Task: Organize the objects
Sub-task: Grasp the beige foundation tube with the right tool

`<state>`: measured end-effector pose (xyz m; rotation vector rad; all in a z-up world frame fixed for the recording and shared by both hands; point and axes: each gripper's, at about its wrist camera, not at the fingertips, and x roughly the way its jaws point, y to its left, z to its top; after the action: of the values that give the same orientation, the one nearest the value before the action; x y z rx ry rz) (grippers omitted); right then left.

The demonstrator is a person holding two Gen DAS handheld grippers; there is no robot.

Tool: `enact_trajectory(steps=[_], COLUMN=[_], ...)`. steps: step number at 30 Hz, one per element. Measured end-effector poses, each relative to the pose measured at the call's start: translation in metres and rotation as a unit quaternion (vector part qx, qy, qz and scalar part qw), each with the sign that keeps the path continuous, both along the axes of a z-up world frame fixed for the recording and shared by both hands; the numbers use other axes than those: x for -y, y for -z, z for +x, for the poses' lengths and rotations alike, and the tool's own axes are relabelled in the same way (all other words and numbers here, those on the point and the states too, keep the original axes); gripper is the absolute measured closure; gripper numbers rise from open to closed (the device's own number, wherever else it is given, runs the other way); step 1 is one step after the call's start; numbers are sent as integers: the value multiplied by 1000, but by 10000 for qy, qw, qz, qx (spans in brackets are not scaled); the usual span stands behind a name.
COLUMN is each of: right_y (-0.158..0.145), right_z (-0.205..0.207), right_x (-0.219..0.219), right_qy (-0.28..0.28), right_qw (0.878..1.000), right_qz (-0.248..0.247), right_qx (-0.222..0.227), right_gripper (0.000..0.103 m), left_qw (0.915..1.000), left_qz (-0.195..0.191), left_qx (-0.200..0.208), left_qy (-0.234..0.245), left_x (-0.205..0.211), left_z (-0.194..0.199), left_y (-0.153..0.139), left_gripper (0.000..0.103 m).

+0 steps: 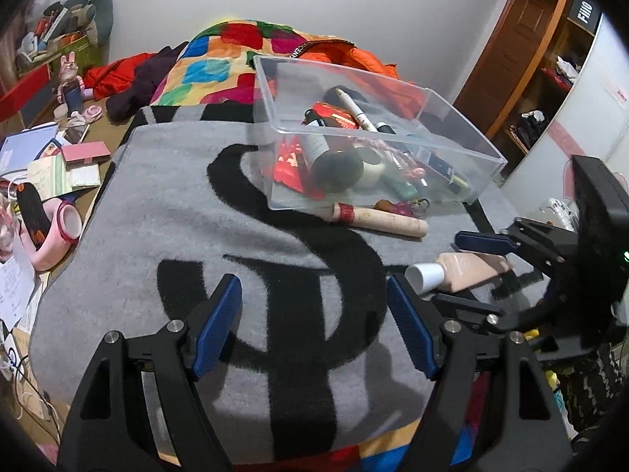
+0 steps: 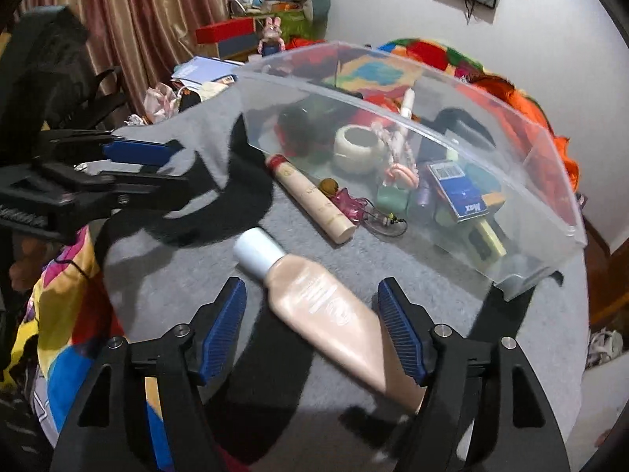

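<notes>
Item: beige squeeze tube point(image 2: 322, 299), white cap, on the grey fleece blanket point(image 1: 165, 212) near the clear plastic bin point(image 2: 511, 157). Likely light, soft-walled, slick; grip mid-body. Right tongs point(image 2: 312, 328) open astride it, not clamped. Left tongs point(image 1: 314, 330) open, empty.

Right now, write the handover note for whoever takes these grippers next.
Left gripper: open, empty, hovering over the grey blanket.
Right gripper: open, fingers either side of the beige tube; whether one pad touches it, I cannot tell. The tube lies on the blanket, white cap pointing away from the gripper.
Clear bin: on the blanket, already holding a bottle, marker, tape roll, blue box and other small bits.
Left outside, against the bin's near wall: cream stick and pink keychain.
To do: close on the tube, drop it in the bin, then the stick and keychain.
</notes>
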<state>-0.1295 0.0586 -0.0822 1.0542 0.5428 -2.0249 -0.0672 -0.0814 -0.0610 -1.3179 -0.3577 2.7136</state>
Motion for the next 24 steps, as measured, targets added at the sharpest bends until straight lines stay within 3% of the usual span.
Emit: enact_trajectory(steps=[4,9,13,15,17,22,24], right_y=[0,-4,-11,-16,-16,-14,-12], right_z=[-7,0,0,-2,-5,-4,-4], right_x=[-7,-22,-45,-56,-64,-73,-71], right_qy=[52,109,358,520,630,630,554], right_qw=[9998,9996,9982,9970,9966,9964,9970], right_qz=[-115,-231,-483,-567,-531,-569,-541], right_qx=[156,85,77,52,-9,43,56], right_gripper=[65,72,89,89,89,86,79], left_qw=[9998,9989,9973,9965,9957,9939,9936], left_qz=[-167,-306,-482,-580,-679,-942,-980], left_qx=[-25,27,97,140,167,257,389], left_qy=[132,363,538,587,606,505,401], left_x=[-14,-38,-57,-66,-72,-79,-79], left_z=[-12,-34,-50,-57,-62,-72,-76], left_y=[-2,-3,0,2,4,11,17], left_gripper=[27,27,27,26,14,12,12])
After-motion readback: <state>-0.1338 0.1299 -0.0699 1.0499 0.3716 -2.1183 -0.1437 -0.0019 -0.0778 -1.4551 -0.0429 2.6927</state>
